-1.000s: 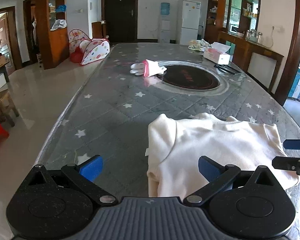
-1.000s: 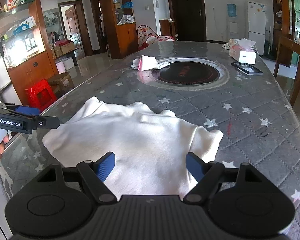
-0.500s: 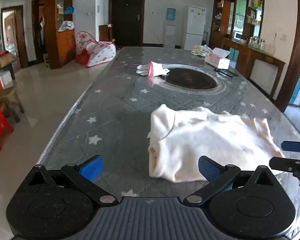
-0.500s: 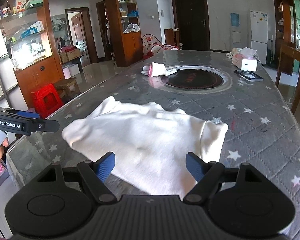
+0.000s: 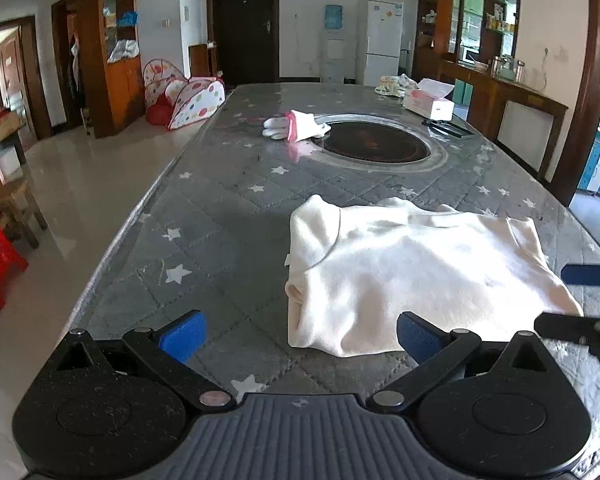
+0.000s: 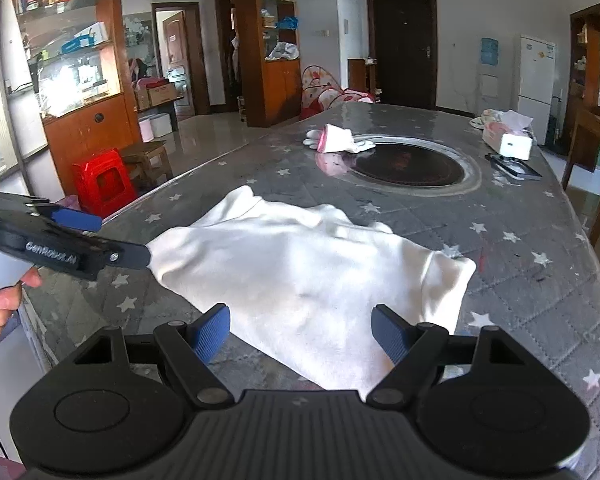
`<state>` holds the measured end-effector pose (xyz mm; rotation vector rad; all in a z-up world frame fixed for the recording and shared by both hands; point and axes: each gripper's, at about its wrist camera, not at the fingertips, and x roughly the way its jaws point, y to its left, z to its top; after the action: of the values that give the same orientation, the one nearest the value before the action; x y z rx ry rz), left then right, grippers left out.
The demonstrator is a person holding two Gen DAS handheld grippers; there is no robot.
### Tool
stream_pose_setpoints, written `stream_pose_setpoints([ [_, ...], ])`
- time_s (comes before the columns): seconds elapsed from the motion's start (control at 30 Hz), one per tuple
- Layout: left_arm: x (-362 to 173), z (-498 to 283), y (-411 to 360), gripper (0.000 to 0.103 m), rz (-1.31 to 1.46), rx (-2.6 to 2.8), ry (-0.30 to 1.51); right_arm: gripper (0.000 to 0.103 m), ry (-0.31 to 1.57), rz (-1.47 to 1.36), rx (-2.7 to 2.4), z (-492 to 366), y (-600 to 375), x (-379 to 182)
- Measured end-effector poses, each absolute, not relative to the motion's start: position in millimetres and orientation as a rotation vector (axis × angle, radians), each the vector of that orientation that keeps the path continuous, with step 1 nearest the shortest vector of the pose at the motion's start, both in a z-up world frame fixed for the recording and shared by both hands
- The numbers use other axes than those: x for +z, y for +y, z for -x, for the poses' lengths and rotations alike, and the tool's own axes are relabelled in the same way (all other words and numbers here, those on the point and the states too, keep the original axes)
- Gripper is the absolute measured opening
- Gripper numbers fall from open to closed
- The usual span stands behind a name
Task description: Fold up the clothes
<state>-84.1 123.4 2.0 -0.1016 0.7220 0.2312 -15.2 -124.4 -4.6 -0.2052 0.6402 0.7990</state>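
We see a cream sweater (image 5: pixel 412 264) lying folded on the near end of a long table (image 5: pixel 220 216) covered in a grey quilted star-print cloth; its edge reaches the table's near rim. Our left gripper (image 5: pixel 298 330) hovers low at that rim, jaws spread wide, nothing between the blue pads (image 5: pixel 182 334); the right pad sits just at the sweater's near-left corner. Our right gripper (image 6: pixel 300 330) is likewise wide apart and empty, hanging over the sweater's near edge. In the right wrist view the left gripper's fingers come in from the left, tip just beside the sweater's left corner, with a hand (image 6: pixel 4 304) on the handle.

Containers: a tissue box (image 5: pixel 428 104) at the far right of the table, a tissue sticking out the top. A round dark hotplate (image 5: pixel 374 146) sunk in the table centre, nothing in it. A white-and-pink glove (image 5: pixel 296 128) lies on its left rim. A dark flat item (image 6: pixel 514 166) near the box, too small to tell. Shelves (image 6: pixel 68 52) at the left hold boxes and small stuff. A red stool (image 6: pixel 102 186) stands on the floor.
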Motion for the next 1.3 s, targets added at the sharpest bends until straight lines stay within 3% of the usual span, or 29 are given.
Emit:
stream_pose_setpoints([
  [0.87,-10.0,51.5,215.7,0.103,0.354,0.283,0.798,0.055,0.592,0.676,1.138,43.6,46.1,-20.0],
  [1.03,-14.4,48.5,218.6,0.103,0.349,0.289,0.809,0.043,0.621,0.694,1.131,40.0,61.5,-34.9],
  [1.1,-14.9,47.6,218.2,0.103,0.344,0.285,0.812,0.036,0.626,0.683,1.135,38.3,60.9,-37.1],
  [1.17,-15.4,46.7,217.7,0.103,0.339,0.281,0.816,0.021,0.631,0.668,1.128,35.9,59.8,-36.2],
  [1.3,-15.1,44.2,218.1,0.103,0.376,0.261,0.821,0.009,0.642,0.602,1.125,28.4,51.1,-29.2],
])
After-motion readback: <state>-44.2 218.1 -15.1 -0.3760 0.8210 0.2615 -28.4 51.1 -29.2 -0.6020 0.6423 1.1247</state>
